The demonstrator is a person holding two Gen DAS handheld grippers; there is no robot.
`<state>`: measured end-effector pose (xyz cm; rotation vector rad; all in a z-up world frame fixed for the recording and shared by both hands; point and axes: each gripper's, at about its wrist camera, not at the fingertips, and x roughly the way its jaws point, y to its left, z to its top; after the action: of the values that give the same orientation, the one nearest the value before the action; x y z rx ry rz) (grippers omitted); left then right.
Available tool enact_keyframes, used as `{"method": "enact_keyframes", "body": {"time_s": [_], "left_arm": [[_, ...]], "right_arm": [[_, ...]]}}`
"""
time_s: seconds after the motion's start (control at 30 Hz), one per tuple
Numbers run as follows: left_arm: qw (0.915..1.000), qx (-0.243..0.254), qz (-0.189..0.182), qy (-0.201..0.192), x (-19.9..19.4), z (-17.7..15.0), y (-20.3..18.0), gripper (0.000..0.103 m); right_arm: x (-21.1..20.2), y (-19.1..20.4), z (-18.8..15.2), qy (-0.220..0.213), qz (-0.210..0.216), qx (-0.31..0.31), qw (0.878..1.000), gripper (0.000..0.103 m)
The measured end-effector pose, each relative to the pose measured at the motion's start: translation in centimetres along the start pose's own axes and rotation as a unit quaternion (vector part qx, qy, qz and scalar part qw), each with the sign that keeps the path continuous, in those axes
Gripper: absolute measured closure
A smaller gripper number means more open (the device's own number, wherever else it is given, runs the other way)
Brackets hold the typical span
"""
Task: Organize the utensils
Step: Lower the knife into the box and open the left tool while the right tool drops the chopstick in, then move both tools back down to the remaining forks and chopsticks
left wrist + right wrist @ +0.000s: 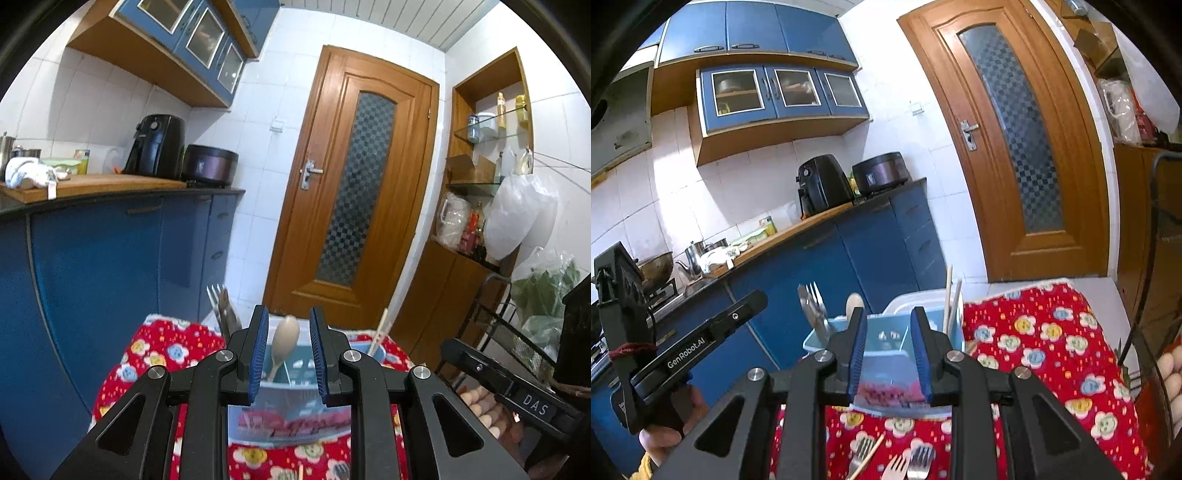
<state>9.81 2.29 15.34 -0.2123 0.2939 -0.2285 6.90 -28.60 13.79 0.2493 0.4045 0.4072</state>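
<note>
The forks [905, 465] lying near on the red flowery worktop [1052, 350], just this side of the blue utensil box [886, 339], look light, hard and slippery, so grab a handle's middle; both the left gripper [288, 354] and right gripper [888, 354] are narrowly open, holding nothing.

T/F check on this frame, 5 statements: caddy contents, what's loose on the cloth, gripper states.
1. A spoon stands in the caddy. True.
2. Forks lie on the cloth in front of the caddy. True.
3. The right gripper holds a fork. False: nothing is between its fingers.
4. The chopsticks lie flat on the cloth. False: they stand upright at the caddy's right end.
5. The left gripper clamps the spoon. False: its fingers are apart, with the spoon farther off in the caddy.
</note>
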Motion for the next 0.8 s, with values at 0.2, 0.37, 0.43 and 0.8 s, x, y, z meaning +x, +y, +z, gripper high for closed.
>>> {"method": "enact_keyframes", "body": {"time_s": [0.2,0.37,0.43,0.8], "left_arm": [[0.9997,0.002,0.002,0.025,-0.6,-1.5,0.0,0.080],[0.9986,-0.001,0.008,0.051,-0.8,-2.9,0.3,0.080],[0.9980,0.000,0.012,0.063,-0.7,-3.4,0.5,0.080],[0.9922,0.006,0.018,0.124,0.1,-6.7,0.3,0.080]], "right_arm": [[-0.7,0.0,-1.8,0.024,-0.006,0.003,1.000,0.076],[-1.1,-0.6,-3.2,0.044,-0.012,0.016,0.999,0.076],[-1.2,-0.9,-3.7,0.052,-0.014,0.023,0.998,0.076],[-0.9,-2.4,-6.6,0.094,-0.028,0.040,0.994,0.076]]}}
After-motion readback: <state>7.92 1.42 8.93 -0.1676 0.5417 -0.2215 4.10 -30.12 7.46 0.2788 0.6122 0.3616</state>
